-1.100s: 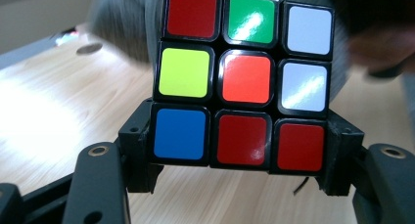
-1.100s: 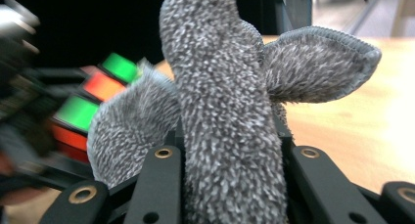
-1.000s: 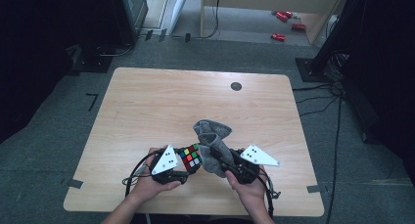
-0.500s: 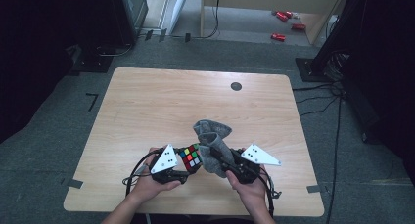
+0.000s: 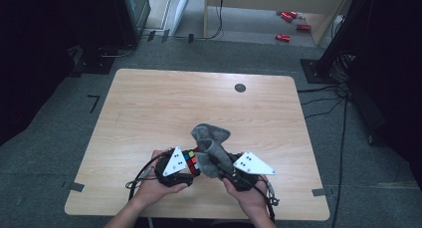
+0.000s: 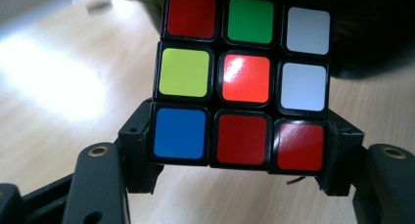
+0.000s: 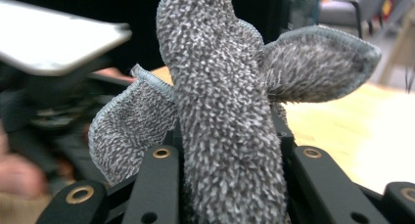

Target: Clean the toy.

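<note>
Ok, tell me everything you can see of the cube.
The cube is a black-framed three-by-three puzzle, scrambled, with glossy stickers. The face toward the left gripper's camera reads red, green, white; yellow, red, white; blue, red, red. The left gripper clamps its lower row, holding it above the table, beside the cloth.

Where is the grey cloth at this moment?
The grey cloth is clamped in the right gripper near the table's front edge in the high view, right beside the Rubik's cube that the left gripper holds.
</note>
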A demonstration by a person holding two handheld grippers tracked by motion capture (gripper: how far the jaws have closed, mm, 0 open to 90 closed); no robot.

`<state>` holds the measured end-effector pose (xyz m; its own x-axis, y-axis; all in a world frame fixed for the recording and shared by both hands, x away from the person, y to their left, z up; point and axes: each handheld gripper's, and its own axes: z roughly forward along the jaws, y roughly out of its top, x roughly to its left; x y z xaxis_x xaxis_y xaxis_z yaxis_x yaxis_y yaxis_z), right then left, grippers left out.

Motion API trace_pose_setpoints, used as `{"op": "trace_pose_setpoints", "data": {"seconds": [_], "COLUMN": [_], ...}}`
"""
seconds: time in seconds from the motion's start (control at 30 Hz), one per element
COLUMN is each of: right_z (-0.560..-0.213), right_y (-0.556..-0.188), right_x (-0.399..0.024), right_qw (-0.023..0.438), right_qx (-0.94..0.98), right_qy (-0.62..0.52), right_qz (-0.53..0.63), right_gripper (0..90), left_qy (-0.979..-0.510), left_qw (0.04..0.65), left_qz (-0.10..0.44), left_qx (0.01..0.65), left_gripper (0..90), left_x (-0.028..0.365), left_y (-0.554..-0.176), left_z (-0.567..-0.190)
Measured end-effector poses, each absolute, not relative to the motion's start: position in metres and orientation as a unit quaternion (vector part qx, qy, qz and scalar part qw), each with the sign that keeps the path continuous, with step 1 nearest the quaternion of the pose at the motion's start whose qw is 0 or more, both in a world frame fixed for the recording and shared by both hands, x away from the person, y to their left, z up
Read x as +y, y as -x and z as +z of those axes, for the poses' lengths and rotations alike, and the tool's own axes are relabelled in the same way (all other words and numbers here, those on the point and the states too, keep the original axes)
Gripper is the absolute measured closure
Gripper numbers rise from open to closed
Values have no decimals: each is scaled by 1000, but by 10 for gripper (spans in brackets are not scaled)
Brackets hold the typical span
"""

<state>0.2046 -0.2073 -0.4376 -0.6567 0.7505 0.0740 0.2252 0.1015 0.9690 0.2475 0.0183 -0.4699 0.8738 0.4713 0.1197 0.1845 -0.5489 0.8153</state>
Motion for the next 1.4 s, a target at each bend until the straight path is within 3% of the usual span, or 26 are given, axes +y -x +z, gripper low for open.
{"op": "trace_pose_setpoints", "data": {"seconds": [0.17,0.43,0.6,0.67,0.77,0.97,1.1,1.3,1.4], "right_z": [-445,-452,-452,-454,-453,-448,-453,-440,-439], "right_y": [-197,-192,-209,-211,-213,-212,-219,-209,-205], "right_x": [-178,-167,-189,-197,-205,-212,-223,-223,-211], "right_qw": [286,384,367,331,283,230,232,192,198], "right_qx": [757,780,766,762,738,704,707,676,688], "right_qy": [-295,-244,-324,-334,-355,-349,-381,-359,-343], "right_qz": [508,430,416,446,499,574,549,614,609], "right_gripper": [666,665,677,672,670,673,677,675,671], "left_qy": [-884,-893,-885,-879,-858,-829,-814,-829,-824], "left_qw": [381,359,381,393,451,512,544,514,523], "left_qz": [151,140,126,130,96,147,137,157,161], "left_qx": [224,233,237,236,228,169,153,152,148], "left_gripper": [339,340,341,341,340,340,340,339,339], "left_x": [5,0,5,9,20,27,30,25,26], "left_y": [-247,-245,-248,-250,-254,-241,-239,-240,-238], "left_z": [-467,-463,-464,-463,-465,-462,-459,-468,-466]}}
